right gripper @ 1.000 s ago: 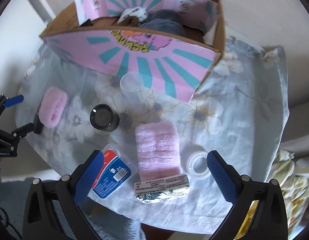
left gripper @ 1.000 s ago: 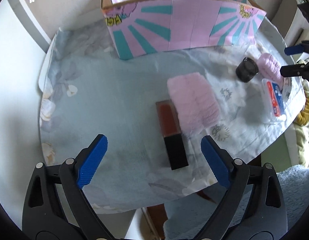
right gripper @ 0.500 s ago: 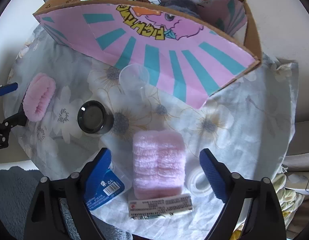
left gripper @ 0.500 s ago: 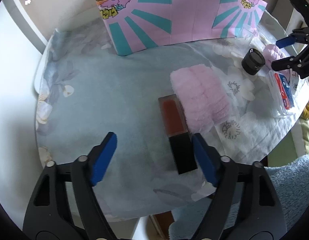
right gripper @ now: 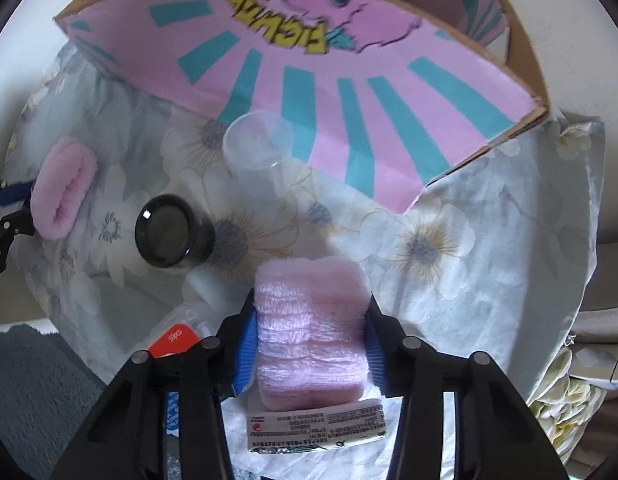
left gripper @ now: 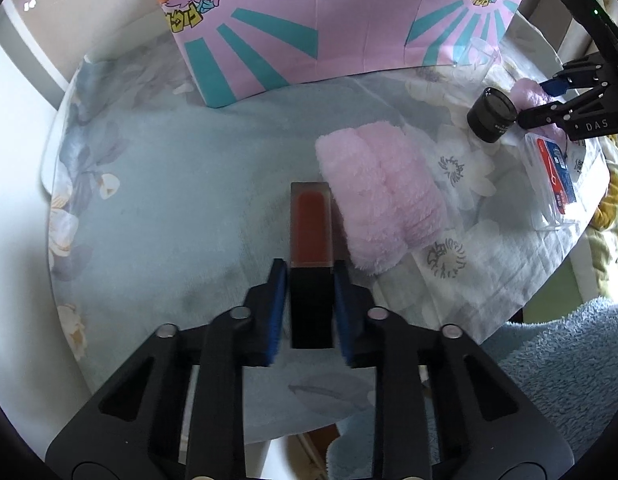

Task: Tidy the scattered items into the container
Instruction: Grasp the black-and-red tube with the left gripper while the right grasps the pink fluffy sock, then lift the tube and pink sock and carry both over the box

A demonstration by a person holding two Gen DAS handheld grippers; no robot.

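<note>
Since a second ago both my jaws have come down from wide open and closed in: my left gripper now clamps the black cap end of the lipstick, and my right gripper squeezes the sides of a pink pad. Both things seem to lie on the cloth, not yet lifted.

The lipstick is a hard, square-edged bar, its clear half showing red; it should sit firmly between flat pads. It lies touching a second fluffy pink pad. The pad in my right jaws is soft and ribbed, so it gives under the squeeze; a printed packet lies just before it.

The box, pink card with teal rays, stands beyond and already holds some things, hard to tell which. Left out, I judge: a black jar, a clear cup, a pink scrunchie and a floss packet. So most of the tidying remains.
</note>
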